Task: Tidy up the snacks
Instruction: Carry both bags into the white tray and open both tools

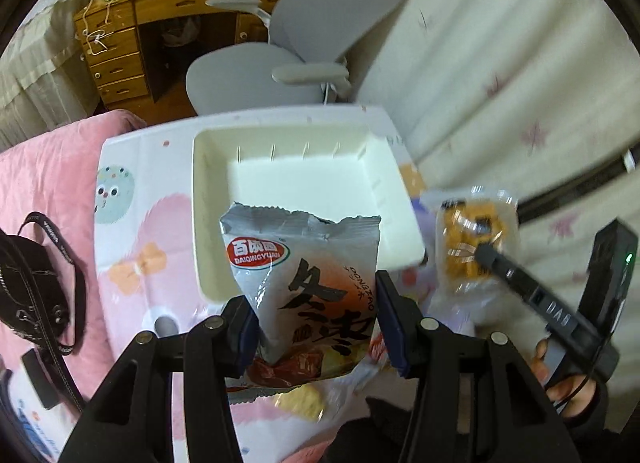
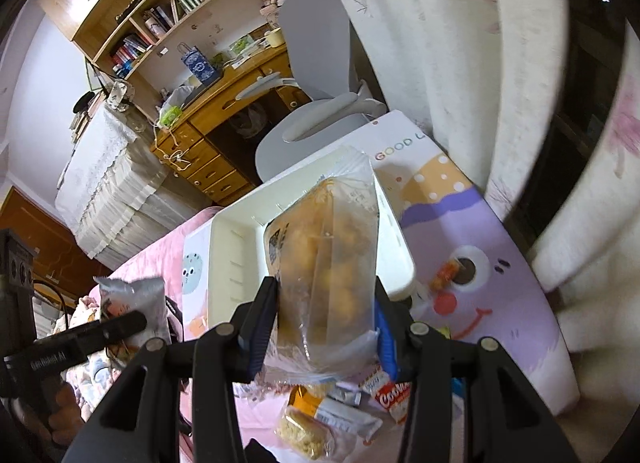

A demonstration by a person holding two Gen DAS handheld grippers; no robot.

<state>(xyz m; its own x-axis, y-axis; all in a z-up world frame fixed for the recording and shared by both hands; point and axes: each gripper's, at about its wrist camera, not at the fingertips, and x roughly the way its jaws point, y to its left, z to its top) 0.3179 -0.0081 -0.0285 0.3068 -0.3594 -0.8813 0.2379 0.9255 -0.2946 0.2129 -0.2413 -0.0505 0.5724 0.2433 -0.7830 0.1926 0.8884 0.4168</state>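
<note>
My left gripper is shut on a silver snack bag with a red logo and black characters, held up in front of the empty white tray. My right gripper is shut on a clear bag of golden-brown snacks, lifted over the tray. In the left wrist view the right gripper's finger and its clear bag show to the right of the tray. The silver bag and the left gripper's finger appear at the left of the right wrist view.
The tray lies on a cartoon-printed mat over a pink blanket. Several loose snack packets lie below the right gripper. A black strapped bag lies at left. A grey chair, wooden desk and curtains stand beyond.
</note>
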